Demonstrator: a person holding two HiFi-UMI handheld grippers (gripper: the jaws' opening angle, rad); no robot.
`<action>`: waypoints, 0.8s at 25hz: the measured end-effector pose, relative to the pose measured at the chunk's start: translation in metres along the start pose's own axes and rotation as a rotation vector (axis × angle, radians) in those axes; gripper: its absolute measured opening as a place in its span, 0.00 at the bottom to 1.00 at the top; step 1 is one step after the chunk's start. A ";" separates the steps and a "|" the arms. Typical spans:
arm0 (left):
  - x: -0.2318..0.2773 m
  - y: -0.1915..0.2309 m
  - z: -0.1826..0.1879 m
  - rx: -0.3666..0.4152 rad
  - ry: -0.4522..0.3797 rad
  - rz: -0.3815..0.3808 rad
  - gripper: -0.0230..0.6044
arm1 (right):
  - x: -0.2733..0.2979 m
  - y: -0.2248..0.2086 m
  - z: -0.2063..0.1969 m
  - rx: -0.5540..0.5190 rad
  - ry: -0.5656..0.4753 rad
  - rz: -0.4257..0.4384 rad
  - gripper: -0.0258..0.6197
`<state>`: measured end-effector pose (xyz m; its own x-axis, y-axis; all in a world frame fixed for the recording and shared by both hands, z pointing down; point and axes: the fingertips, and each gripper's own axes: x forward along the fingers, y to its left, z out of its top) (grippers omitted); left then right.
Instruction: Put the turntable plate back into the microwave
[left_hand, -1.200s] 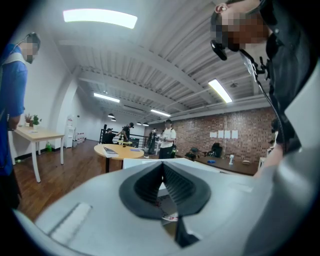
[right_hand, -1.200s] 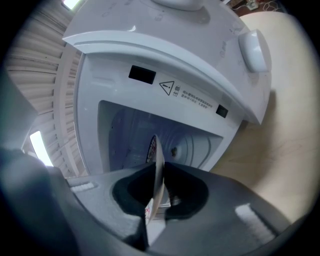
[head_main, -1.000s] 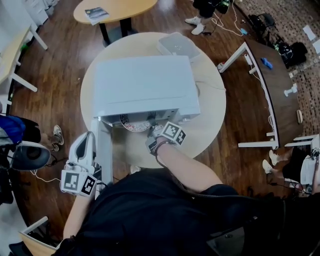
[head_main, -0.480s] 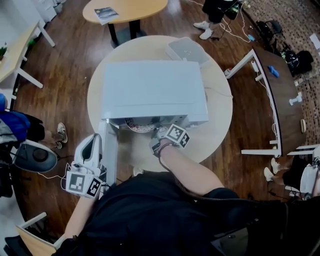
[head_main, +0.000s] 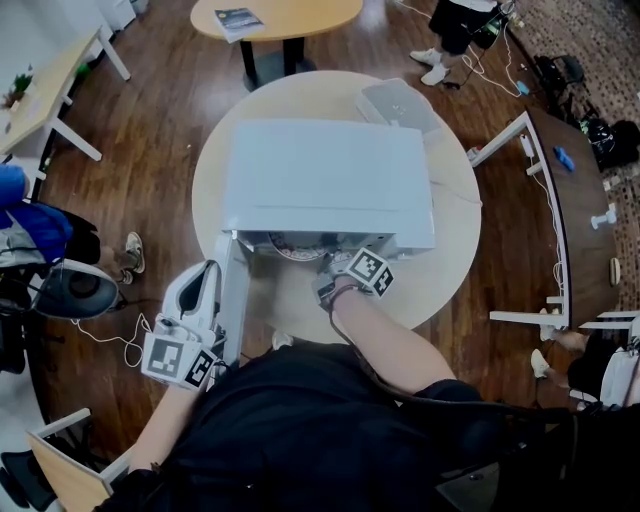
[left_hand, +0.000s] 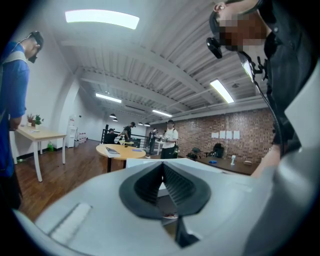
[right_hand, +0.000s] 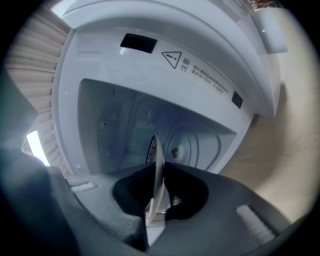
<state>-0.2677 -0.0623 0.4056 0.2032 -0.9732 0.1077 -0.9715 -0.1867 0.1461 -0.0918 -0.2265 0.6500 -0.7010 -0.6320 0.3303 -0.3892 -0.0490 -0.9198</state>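
At the open mouth of the microwave (head_main: 325, 180): the right gripper (right_hand: 157, 167), jaws narrow and clamped on the near rim of the turntable plate (head_main: 296, 247), the plate partway into the cavity and partly past the front edge. Left of the opening, the door (head_main: 234, 295) swung out toward the person, with the left gripper (left_hand: 162, 180) just beside its outer face, jaws pressed together on nothing. Behind the microwave, a white box (head_main: 398, 105) on the same round table (head_main: 455, 270). In front of the opening, open tabletop; inside, free cavity floor around the centre hub (right_hand: 175, 151).
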 end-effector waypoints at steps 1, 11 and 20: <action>0.000 0.000 -0.001 0.002 0.003 -0.001 0.04 | 0.001 0.000 0.000 -0.002 0.001 0.000 0.08; 0.002 -0.006 -0.001 0.015 0.009 -0.018 0.04 | 0.012 0.001 0.006 0.006 -0.011 -0.001 0.08; 0.004 -0.006 -0.002 0.015 0.016 -0.021 0.04 | 0.017 -0.002 0.009 0.011 -0.025 -0.003 0.08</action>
<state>-0.2613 -0.0647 0.4073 0.2257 -0.9667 0.1206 -0.9686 -0.2094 0.1340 -0.0976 -0.2436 0.6552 -0.6849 -0.6509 0.3276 -0.3844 -0.0593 -0.9213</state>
